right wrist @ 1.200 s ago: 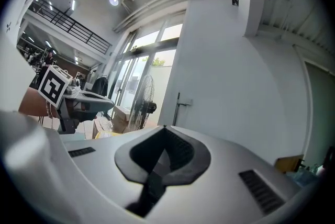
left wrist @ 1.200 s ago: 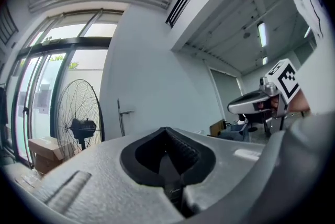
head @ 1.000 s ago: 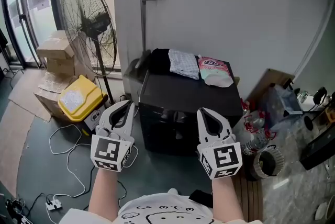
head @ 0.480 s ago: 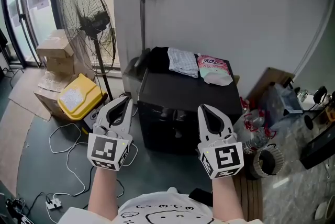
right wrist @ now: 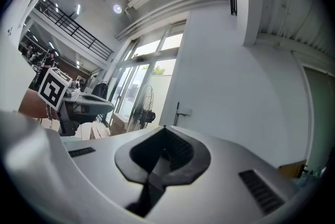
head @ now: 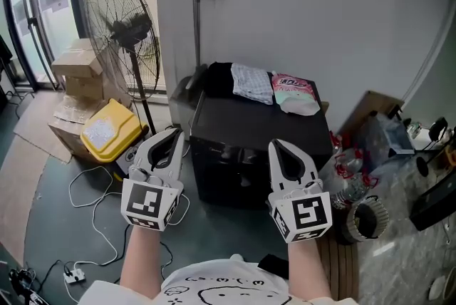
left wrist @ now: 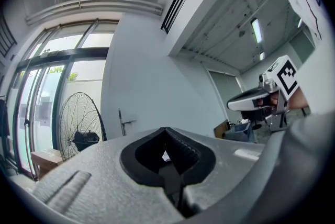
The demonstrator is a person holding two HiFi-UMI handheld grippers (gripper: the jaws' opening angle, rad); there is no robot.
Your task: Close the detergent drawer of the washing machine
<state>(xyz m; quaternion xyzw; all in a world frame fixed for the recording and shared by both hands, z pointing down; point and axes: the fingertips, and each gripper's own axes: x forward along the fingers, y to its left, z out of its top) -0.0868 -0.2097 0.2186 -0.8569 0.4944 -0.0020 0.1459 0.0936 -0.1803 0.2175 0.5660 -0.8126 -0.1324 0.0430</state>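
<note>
The black box-shaped washing machine point(head: 260, 129) stands on the floor against the white wall; its detergent drawer cannot be made out on the dark front. The left gripper point(head: 174, 134) and the right gripper point(head: 276, 146) hover just before it, each with jaws together and holding nothing.

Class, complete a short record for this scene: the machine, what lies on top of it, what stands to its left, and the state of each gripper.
Machine: black box-shaped washing machine
On top: folded checked cloth; pink-and-white pouch
To its left: tall pedestal fan; yellow plastic bin
Left gripper: fingers together, empty
Right gripper: fingers together, empty
Detergent drawer: not discernible on the dark front
</note>
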